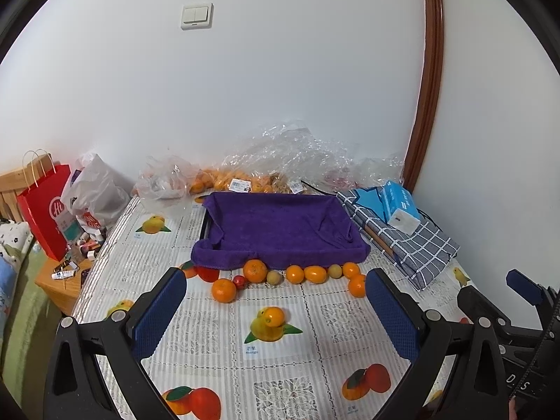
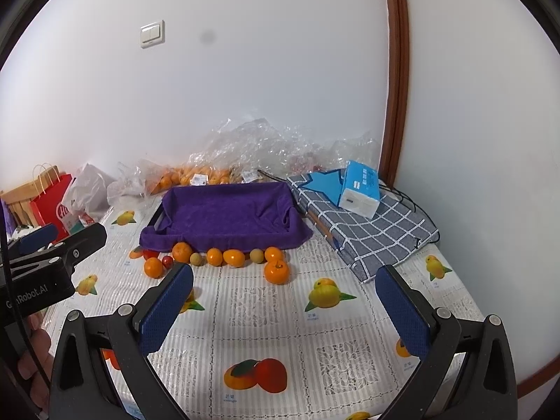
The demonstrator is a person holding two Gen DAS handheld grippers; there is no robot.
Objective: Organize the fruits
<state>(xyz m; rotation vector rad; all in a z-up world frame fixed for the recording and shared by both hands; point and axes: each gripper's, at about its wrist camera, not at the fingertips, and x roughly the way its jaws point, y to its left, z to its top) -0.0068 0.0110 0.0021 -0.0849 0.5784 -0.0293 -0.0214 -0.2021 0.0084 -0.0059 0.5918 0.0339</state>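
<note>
Both my left gripper (image 1: 276, 309) and right gripper (image 2: 285, 302) hung spread, empty. The small round orange citrus fruits (image 1: 294, 274) lay along the near edge of the purple towel-lined tray (image 1: 280, 227); they looked light, soft-skinned, prone to roll, best pinched across the middle.

Tissue box (image 2: 360, 189) on checked bag (image 2: 378, 234)

L gripper (image 1: 276, 301) & R gripper (image 2: 285, 294): both held level, side by side, jaws wide, nothing between 2 pads.

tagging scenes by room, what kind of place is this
Probably a home room, a makeshift fruit-sorting table: fruit-print tablecloth, wall light switch, shopping bags beside it.
</note>
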